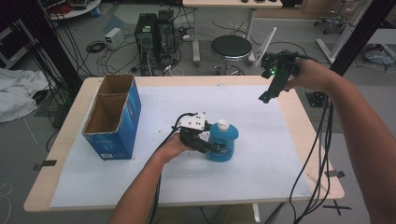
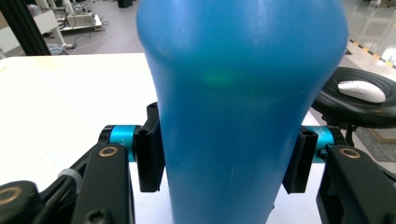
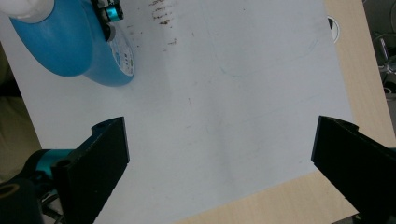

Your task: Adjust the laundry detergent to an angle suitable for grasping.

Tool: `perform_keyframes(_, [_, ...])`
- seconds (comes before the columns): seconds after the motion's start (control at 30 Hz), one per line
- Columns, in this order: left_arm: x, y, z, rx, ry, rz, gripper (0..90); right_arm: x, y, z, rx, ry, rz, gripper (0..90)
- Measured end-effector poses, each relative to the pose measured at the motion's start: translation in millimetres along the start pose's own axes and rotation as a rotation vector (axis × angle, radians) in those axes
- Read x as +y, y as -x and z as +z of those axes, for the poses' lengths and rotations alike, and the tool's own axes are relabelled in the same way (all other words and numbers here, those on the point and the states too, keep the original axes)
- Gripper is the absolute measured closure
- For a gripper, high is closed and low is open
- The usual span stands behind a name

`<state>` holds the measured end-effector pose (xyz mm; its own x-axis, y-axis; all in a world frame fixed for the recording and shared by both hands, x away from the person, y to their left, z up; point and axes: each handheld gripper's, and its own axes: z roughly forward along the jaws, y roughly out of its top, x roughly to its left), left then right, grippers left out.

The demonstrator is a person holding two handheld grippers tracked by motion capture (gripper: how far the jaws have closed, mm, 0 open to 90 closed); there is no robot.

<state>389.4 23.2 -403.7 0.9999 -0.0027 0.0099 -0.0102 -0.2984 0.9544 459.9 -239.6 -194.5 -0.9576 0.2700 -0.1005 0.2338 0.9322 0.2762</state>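
Note:
A blue plastic bottle (image 1: pixel 223 141) with a white cap stands upright on the white sheet, right of the table's middle. My left gripper (image 1: pixel 215 148) is shut on its body, one black pad pressed against each side of the bottle (image 2: pixel 243 116). My right gripper (image 1: pixel 265 97) hangs in the air over the far right part of the table, jaws wide open with nothing between them (image 3: pixel 219 154). From the right gripper view the bottle (image 3: pixel 70 42) lies at the upper left, well away from those jaws.
An open blue cardboard box (image 1: pixel 112 116) with two compartments stands at the table's left. The white sheet (image 1: pixel 261 163) covers most of the wooden tabletop (image 1: pixel 317 140). A black stool (image 1: pixel 231 49) and computer towers (image 1: pixel 154 32) stand beyond the far edge.

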Motion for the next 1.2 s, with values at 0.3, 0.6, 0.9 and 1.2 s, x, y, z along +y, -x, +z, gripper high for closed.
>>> perform_keyframes(0.3, [0.6,0.0,-0.8,0.014,-0.015,0.003,43.4,-0.5,-0.3,0.3,-0.003,0.003,-0.005,3.1])
perform_keyframes(0.6, [3.3,2.6,-4.1,0.041,-0.042,-0.081,28.0,-2.1,-0.8,0.9,-0.002,-0.003,0.0,3.1])
perform_keyframes(0.9, [10.8,10.4,-18.2,0.094,-0.038,-0.085,21.6,-3.3,-1.6,-0.1,-0.004,0.008,-0.013,3.1])
perform_keyframes(1.2, [20.3,22.2,-32.6,0.157,-0.083,-0.12,21.5,-6.5,-3.9,-3.2,-0.011,0.007,-0.006,3.1])
